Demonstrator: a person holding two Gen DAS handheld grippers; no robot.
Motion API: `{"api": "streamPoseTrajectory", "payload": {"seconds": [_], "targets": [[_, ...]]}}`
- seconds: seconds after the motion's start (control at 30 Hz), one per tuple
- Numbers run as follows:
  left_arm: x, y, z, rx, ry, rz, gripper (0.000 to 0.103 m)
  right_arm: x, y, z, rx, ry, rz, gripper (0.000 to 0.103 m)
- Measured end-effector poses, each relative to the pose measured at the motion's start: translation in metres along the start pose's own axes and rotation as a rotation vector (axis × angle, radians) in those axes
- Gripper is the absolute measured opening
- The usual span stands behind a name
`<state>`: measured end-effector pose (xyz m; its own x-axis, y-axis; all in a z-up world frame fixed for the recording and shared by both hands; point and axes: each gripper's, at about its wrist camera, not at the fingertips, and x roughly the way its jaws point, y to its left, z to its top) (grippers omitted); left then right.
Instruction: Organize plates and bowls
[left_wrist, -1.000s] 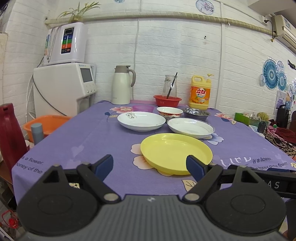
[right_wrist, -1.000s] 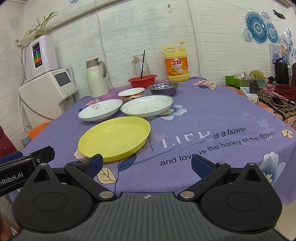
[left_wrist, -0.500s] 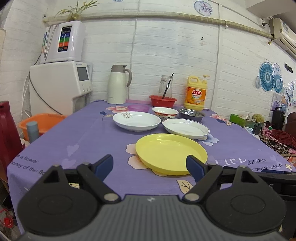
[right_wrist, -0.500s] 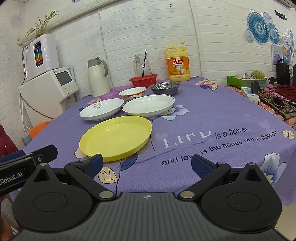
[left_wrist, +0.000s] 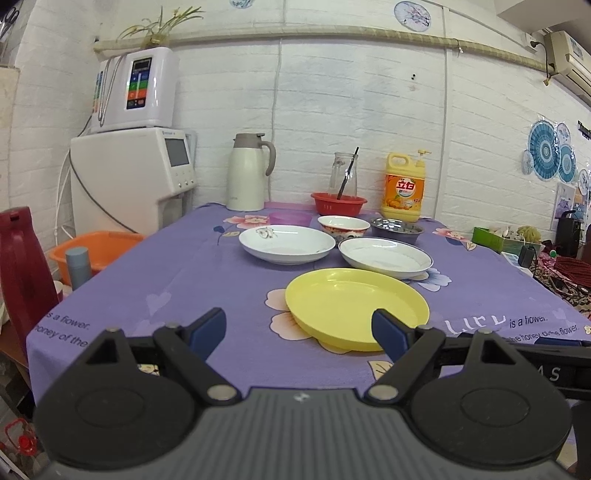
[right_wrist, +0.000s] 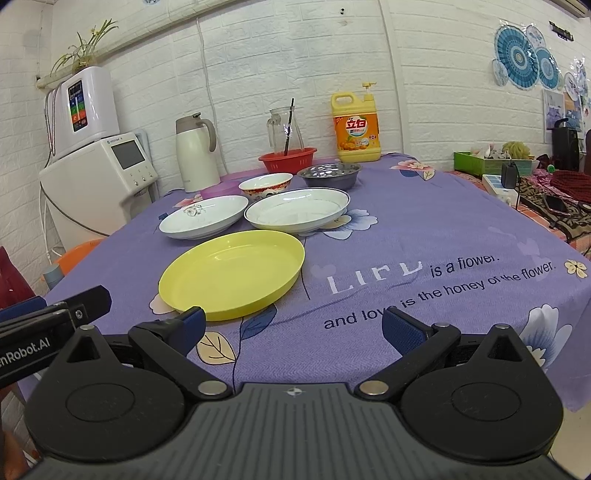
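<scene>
A yellow plate lies nearest on the purple tablecloth. Behind it sit two white plates, one with a flower mark and one blue-rimmed. Further back are a red-patterned bowl, a steel bowl and a purple bowl. My left gripper hovers open at the table's near edge, short of the yellow plate. My right gripper hovers open too, just right of that plate. Both are empty.
Along the far wall stand a white thermos jug, a red basket with a glass jar, and a yellow detergent bottle. A water dispenser and orange tub are left of the table. Cluttered shelf at right.
The views shifted slightly between frames; the dishes have not moved and both grippers stay open.
</scene>
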<state>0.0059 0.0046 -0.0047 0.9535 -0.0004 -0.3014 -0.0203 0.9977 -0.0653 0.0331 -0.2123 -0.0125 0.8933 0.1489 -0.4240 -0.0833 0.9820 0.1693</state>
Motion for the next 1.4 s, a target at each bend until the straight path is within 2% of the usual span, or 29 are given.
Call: {"api": "streamPoseTrajectory", "payload": {"seconds": [0.87, 1.4], "targets": [[0.004, 0.003, 0.002, 0.001, 0.018, -0.006, 0.085, 0.001, 0.001, -0.001, -0.001, -0.006, 0.004, 0.103], [0.037, 0.011, 0.012, -0.010, 0.084, 0.053, 0.085, 0.018, 0.008, 0.010, -0.048, 0.002, 0.053, 0.103]]}}
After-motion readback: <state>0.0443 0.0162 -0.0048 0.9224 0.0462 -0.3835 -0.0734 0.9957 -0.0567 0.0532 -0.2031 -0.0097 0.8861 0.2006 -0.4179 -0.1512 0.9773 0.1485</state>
